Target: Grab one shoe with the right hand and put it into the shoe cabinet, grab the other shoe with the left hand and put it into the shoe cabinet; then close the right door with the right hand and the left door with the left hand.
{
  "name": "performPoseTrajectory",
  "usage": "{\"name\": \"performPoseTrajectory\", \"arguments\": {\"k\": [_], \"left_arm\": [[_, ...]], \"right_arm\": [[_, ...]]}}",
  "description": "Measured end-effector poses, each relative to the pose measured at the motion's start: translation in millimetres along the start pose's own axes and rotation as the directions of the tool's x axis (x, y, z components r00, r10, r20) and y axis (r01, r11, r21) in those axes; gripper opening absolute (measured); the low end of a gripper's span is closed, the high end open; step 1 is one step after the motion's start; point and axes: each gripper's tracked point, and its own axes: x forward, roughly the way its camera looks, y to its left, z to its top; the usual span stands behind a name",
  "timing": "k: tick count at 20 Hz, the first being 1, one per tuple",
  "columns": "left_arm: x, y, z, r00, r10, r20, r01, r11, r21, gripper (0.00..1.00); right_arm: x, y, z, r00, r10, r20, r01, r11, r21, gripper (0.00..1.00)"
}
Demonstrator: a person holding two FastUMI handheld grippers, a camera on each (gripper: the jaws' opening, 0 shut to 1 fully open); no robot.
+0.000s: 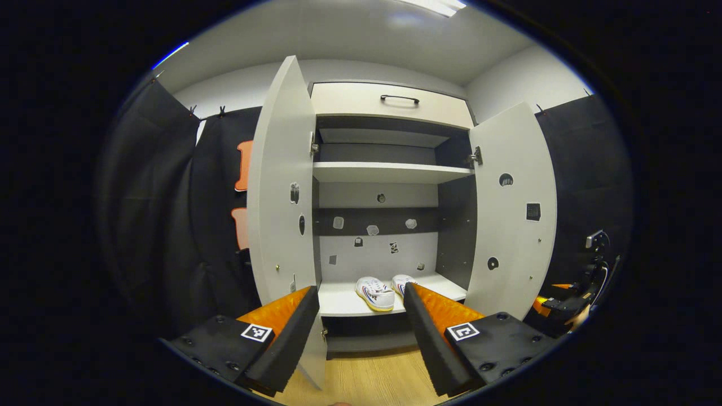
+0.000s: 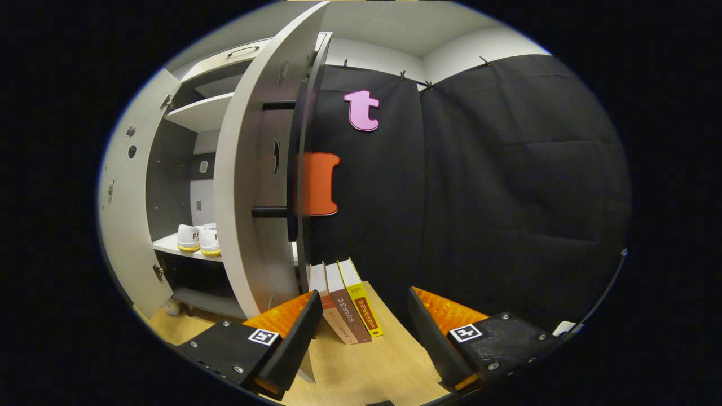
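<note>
Fingers spread wide on both grippers, nothing held.
Left gripper (image 1: 361, 332) facing open cabinet (image 1: 389, 98), shoes (image 1: 377, 293) paired on bottom shelf; right gripper (image 2: 361, 338) beside right door (image 2: 254, 186), likely to swing it closed.

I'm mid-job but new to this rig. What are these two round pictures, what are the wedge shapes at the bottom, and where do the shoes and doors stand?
Each picture comes from a camera riding on a hand-held two-finger gripper, looking forward along its fingers. The wedges at the bottom are those fingers. The left gripper faces the shoe cabinet straight on; the right gripper sits off to the side, by the right door. Both are open and hold nothing. Both shoes sit side by side on the lower shelf. The left door and right door are open. Three books stand on the wooden floor by the right door.
</note>
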Motion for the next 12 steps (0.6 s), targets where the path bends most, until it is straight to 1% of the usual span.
{"name": "performPoseTrajectory", "arguments": {"k": [3,5,6,7,8,9,10,11,12], "left_arm": [[-7.0,5.1,8.0,1.0,0.005,0.022,-0.005,1.0,0.002,0.97],[-13.2,8.5,14.4,0.999,0.008,0.036,-0.009,1.0,0.009,0.97],[-15.5,11.0,15.9,0.999,0.011,0.038,-0.012,1.0,0.009,0.99],[-16.7,13.2,16.7,0.999,0.015,0.04,-0.015,1.0,0.003,0.95],[-17.4,15.1,17.0,0.999,0.017,0.039,-0.017,1.0,-0.005,0.94],[-18.3,17.3,16.8,0.999,0.02,0.038,-0.02,1.0,-0.012,0.95],[-18.5,20.7,15.5,0.999,0.026,0.036,-0.025,1.0,-0.015,0.99],[-17.3,23.9,14.5,0.999,0.031,0.035,-0.031,0.999,-0.015,0.96],[-16.4,26.6,13.4,0.999,0.036,0.033,-0.036,0.999,-0.015,0.96]], "right_arm": [[3.3,9.1,2.7,0.999,0.04,0.018,-0.041,0.999,0.018,0.94],[4.8,11.6,3.0,0.999,0.045,0.019,-0.046,0.999,0.017,0.93],[3.3,14.0,3.7,0.999,0.051,0.02,-0.051,0.999,0.014,0.92],[4.1,17.1,3.5,0.998,0.054,0.016,-0.054,0.998,0.009,0.92],[3.0,20.1,3.7,0.998,0.056,0.017,-0.056,0.998,0.009,0.9],[2.7,24.0,3.1,0.998,0.057,0.014,-0.057,0.998,0.008,0.89],[1.5,28.4,3.0,0.998,0.058,0.011,-0.058,0.998,0.009,0.89],[0.3,33.1,2.4,0.998,0.062,0.009,-0.062,0.998,0.011,0.89],[-1.3,41.6,2.7,0.997,0.074,0.006,-0.074,0.997,0.016,0.89]]}}
